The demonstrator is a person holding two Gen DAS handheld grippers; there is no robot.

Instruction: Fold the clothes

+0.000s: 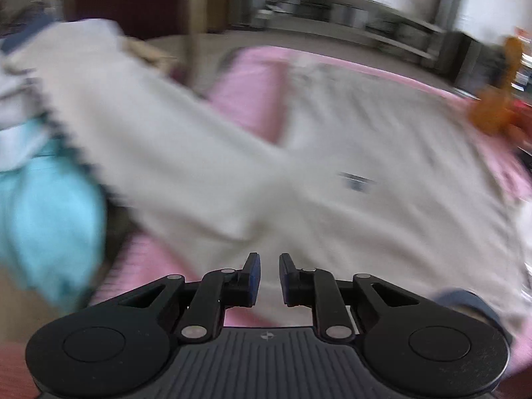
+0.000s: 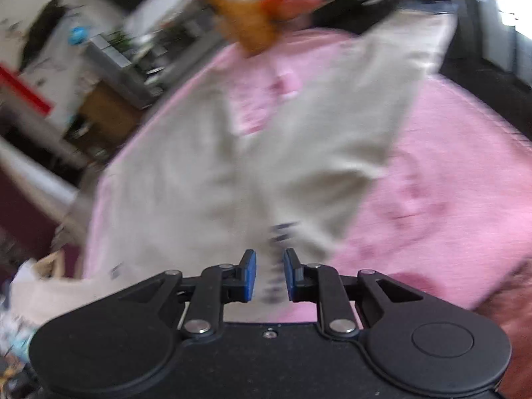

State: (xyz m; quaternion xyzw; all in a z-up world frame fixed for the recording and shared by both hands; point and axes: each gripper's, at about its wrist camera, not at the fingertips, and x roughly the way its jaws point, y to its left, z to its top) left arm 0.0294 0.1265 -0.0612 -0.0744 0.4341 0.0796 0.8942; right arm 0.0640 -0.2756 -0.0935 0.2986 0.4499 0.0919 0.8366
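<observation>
A pale grey long-sleeved top (image 1: 382, 133) lies spread on a pink sheet (image 1: 252, 99), blurred by motion. One sleeve (image 1: 149, 139) stretches away to the upper left. A small dark label (image 1: 355, 181) shows on its body. My left gripper (image 1: 269, 261) hovers over the near edge of the top, its jaws a narrow gap apart with nothing pinched. In the right wrist view the same top (image 2: 199, 183) runs up the pink sheet (image 2: 449, 166), with a sleeve (image 2: 382, 99) reaching to the upper right. My right gripper (image 2: 269, 256) hangs above its near hem by a dark print (image 2: 282, 229), jaws slightly apart and empty.
A turquoise cloth (image 1: 50, 216) and other laundry are heaped at the left. An orange plush toy (image 1: 495, 106) sits at the sheet's far edge, also visible as the toy (image 2: 246, 23) in the right wrist view. A pale bag (image 2: 40, 286) stands beside the bed; shelves line the far wall.
</observation>
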